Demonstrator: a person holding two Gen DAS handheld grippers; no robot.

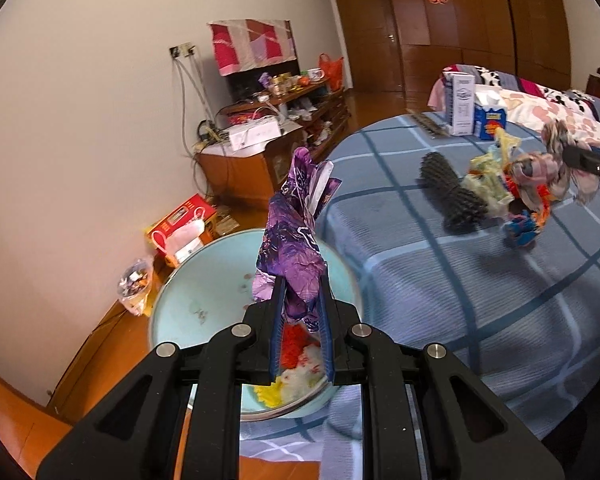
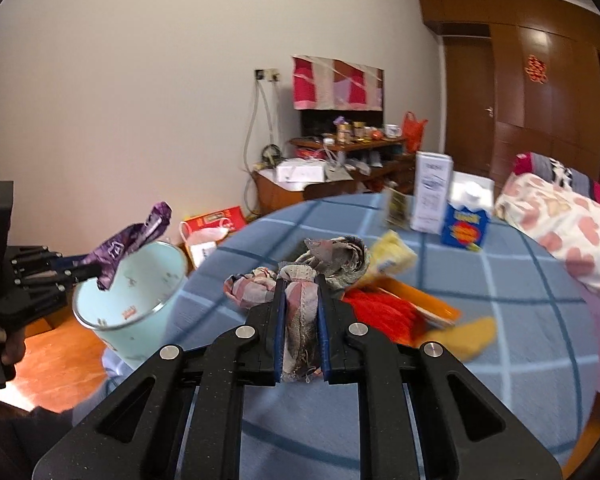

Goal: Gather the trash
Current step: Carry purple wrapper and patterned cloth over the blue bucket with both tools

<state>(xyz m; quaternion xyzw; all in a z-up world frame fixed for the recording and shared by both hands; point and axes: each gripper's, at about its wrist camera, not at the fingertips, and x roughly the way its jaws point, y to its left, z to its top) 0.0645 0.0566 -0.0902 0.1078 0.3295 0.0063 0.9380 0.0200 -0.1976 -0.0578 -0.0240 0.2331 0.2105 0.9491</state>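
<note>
So the bed (image 1: pixel 440 280) with its blue checked cover is the big thing, and the one pale blue bucket (image 1: pixel 204 280) stands right beside its edge. Left tongs (image 1: pixel 302 300) hover directly over the bucket's mouth, pinching one purple wrapper (image 1: pixel 296 236) that stands tall, long axis upward. Looks like a plain drop next. Right tongs (image 2: pixel 300 300) are well off over the bed, squeezed on one crumpled cloth scrap (image 2: pixel 300 316), so left is clearly nearer. Several more wrappers, maybe three or four (blurry), lie on the cover.
</note>
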